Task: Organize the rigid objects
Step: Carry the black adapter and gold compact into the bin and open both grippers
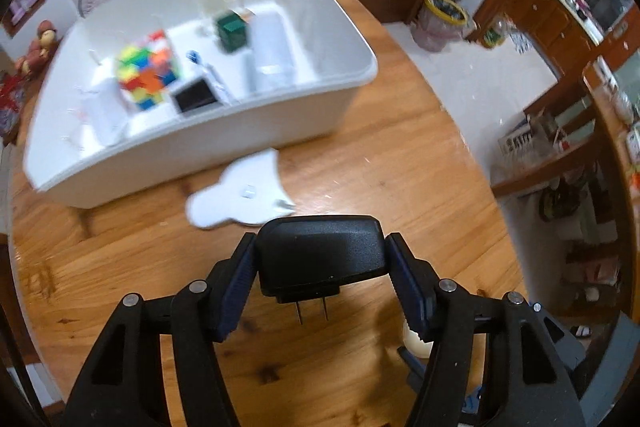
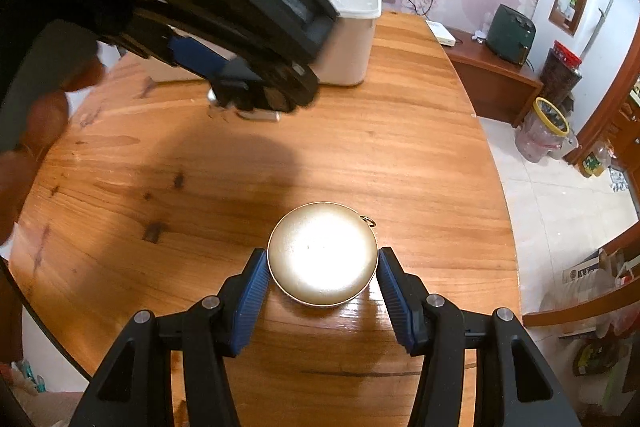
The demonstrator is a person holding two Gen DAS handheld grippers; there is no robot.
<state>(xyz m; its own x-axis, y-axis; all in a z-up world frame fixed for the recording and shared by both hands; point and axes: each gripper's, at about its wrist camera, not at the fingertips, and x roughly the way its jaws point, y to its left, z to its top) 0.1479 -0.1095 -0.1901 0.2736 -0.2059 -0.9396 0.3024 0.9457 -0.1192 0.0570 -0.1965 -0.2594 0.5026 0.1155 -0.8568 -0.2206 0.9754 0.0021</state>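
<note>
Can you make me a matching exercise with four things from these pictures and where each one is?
Things:
1. black plug
2. gold tin
3. colour cube
4. white card

Places:
A. inside the white bin
B. flat on the table beside the bin
C. clamped in the left tool
D. between the right tool's pads

Pairs: 1-C, 2-D, 3-A, 4-B

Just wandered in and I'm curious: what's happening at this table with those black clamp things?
A person is tidying small hard items into a white bin on a wooden table, using two hand-held grippers. The left gripper is clamped on a black plug-in power adapter, held above the table short of the bin. The right gripper has a round gold metal tin between its fingers on the tabletop. A Rubik's cube already lies in the bin.
</note>
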